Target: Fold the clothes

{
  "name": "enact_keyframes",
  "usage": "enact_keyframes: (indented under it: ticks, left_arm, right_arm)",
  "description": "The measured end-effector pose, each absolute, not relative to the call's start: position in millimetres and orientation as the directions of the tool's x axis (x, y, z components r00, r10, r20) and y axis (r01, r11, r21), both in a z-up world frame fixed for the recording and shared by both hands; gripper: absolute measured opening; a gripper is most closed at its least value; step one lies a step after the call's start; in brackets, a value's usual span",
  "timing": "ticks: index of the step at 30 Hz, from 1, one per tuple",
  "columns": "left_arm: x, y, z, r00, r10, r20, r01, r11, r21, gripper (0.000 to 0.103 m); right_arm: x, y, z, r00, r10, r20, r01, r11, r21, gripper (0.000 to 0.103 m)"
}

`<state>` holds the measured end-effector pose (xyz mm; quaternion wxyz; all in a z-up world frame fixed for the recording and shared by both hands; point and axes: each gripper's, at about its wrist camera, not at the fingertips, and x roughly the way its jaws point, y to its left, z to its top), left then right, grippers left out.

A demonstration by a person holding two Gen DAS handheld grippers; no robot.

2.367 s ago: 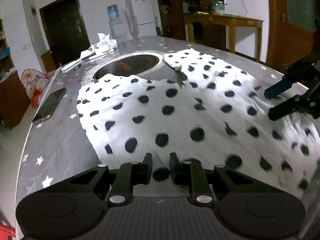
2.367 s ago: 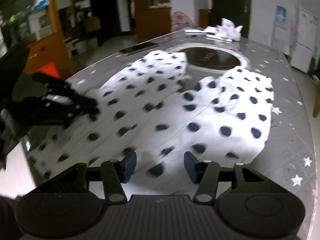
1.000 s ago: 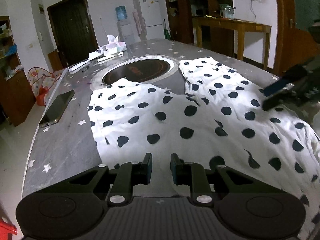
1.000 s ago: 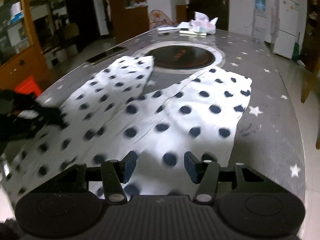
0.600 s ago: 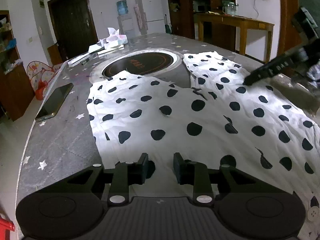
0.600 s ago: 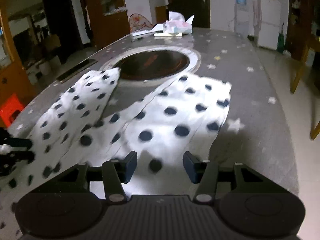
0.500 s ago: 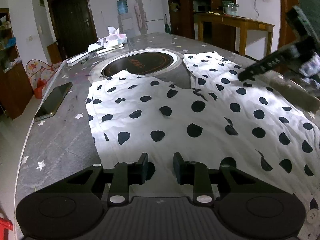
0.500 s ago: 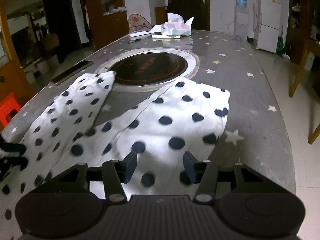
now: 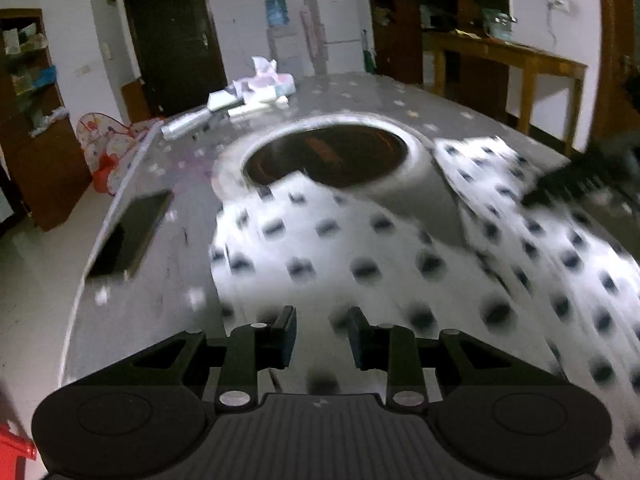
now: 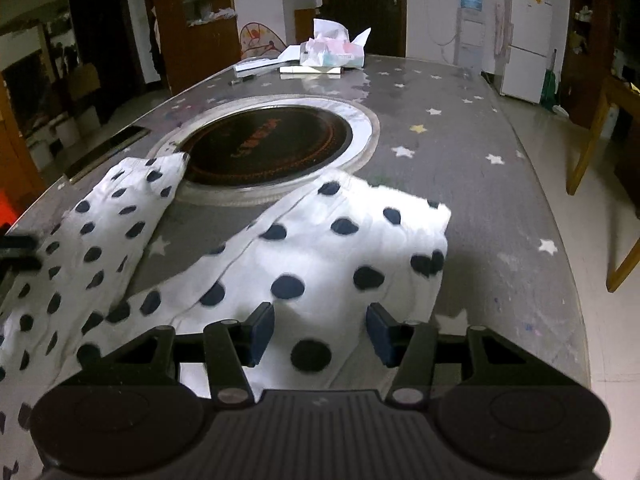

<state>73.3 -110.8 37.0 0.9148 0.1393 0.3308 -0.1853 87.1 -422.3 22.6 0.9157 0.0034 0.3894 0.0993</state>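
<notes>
Biggest thing ahead of your grippers was the grey star-print table [image 10: 460,152], w/ a round dark cooktop [image 10: 264,140] sunk in its middle, straight out past your right gripper's fingertips. Spread flat across the table's near side lay the garment [image 10: 320,248], white w/ black polka dots, in two lobes w/ a bare wedge of table between them; one lobe's far corner lapped the cooktop's rim. From your left gripper's camera the same cloth [image 9: 360,248] was motion-blurred, so creases couldn't be read there.

Your right gripper [image 10: 320,334] sat low over the near hem of the right-hand lobe, fingers spread wide, cloth showing between them, nothing pinched. Your left gripper [image 9: 322,338] was also low over the cloth's near edge, fingers parted w/ a narrower gap, not clamping fabric.

Left of your left gripper a dark phone [image 9: 128,234] lay on the table. Far beyond both, a tissue pack [image 10: 334,54] sat near the table's back edge.
</notes>
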Motion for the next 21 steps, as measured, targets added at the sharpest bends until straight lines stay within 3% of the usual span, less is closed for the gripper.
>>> enact_keyframes:
  ticks: [10,21]
  left_arm:
    - [197.5,-123.9,17.9,0.714,-0.178,-0.677,0.330,0.938,0.101,0.027]
    - [214.8,-132.9,7.3,0.772,-0.103,-0.627,0.270,0.947,0.177,0.026]
  right_arm:
    - [118.3,-431.4,17.9,0.683,0.180,-0.707,-0.158,0.983,0.098,0.052]
    - [130.6,-434.5,13.3,0.721,0.111,-0.685,-0.124,0.992,0.030,0.053]
